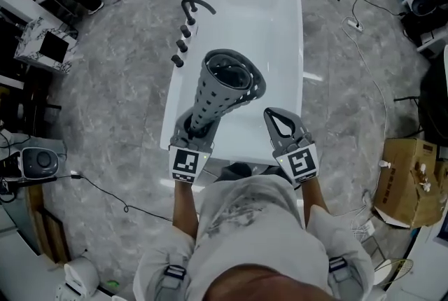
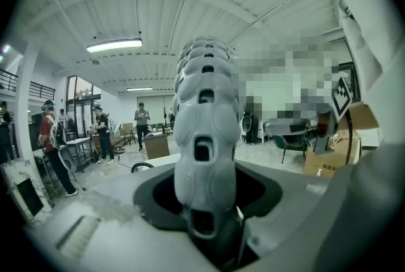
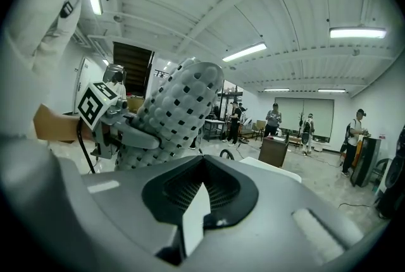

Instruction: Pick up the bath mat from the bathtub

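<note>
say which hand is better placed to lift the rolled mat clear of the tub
Left. The left tool grips the rolled bath mat at its narrow end above the bathtub; the right tool sits beside it, shut and empty.

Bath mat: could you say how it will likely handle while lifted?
Rolled into a flaring tube, the bath mat seems flexible and may unroll. Gripped at one end by the left gripper, it juts out without drooping, so probably light. Its bumps and holes should resist slipping.
</note>
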The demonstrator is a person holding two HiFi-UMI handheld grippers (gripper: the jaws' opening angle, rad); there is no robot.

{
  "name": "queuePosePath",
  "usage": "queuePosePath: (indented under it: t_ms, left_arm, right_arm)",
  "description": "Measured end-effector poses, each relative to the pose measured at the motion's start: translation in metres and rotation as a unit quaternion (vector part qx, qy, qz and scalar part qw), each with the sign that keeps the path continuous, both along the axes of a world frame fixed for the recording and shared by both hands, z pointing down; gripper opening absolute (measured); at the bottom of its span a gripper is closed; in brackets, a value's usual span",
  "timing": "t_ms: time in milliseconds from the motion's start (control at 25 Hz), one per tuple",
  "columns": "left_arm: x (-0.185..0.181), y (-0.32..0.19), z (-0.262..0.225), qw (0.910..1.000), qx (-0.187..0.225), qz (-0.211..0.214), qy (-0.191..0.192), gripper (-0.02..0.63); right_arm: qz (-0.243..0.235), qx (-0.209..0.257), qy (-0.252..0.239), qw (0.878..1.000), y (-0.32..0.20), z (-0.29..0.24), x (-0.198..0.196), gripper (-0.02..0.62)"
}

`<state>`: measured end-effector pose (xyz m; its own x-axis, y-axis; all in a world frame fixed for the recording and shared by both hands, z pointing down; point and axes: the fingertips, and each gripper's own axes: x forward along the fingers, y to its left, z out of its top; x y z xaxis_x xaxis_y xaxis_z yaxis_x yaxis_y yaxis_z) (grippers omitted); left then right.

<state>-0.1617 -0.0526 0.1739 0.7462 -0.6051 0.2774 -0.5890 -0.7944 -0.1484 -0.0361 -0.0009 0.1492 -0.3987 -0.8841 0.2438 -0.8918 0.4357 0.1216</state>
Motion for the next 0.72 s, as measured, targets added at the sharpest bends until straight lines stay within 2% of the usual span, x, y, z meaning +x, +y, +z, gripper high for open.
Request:
queuePosePath:
  t_ms: [280, 720]
  left_arm:
    - [-0.003, 0.014, -0.012, 0.9998, -0.005, 0.010, 0.014, 0.190]
    - [-0.003, 0.027, -0.013, 0.9995, -0.012, 0.016, 0.023, 0.192]
  right_arm:
    - [0.003, 0.018, 0.001, 1.000, 0.001, -0.014, -0.007, 0.002]
    - [-0.005, 0.007, 0.011, 1.000, 0.006, -0.015, -0.016, 0.002]
